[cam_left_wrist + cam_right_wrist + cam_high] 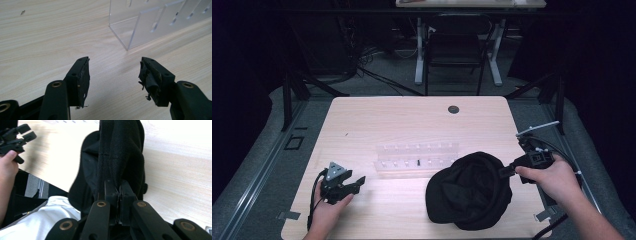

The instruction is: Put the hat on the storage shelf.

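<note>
Work in hand: handling of a black cap (469, 192) on a pale wooden desk (412, 115), beside a clear acrylic rack (417, 159).
Cap, place: lies at the desk's near right corner, its far rim close to the rack's right end; whether they touch cannot be told from the high view.
Right gripper (506, 171): comes in from the desk's right edge, jaws pressed together on a fold of the cap's fabric at its right side.
Left gripper (357, 182): held low near the desk's near left corner, jaws set wide apart, nothing between them, well apart from the cap.
Rack: stands at the desk's middle, two rows of slots; one small dark item (418, 162) sits in the front row, too small to identify.
Step judged: the pinch on the cap is made; the lift or carry is not yet evident, as most of the cap rests on the desk.
Next move judged: a raise with the fabric kept pinched, and probably the left gripper brought across to take the opposite rim so the cap does not sag or fold.
Risk judged: soft cloth may slip from a thin pinch.
High view adds: overall layout, both hands, the gap between the grippers.
Right gripper view adds: the fabric (120, 157) bunched into a ridge rising from the closed jaws.
Left gripper view adds: worn black padding on the fingertips (83, 75), and the rack's corner (125, 45) just ahead.
</note>
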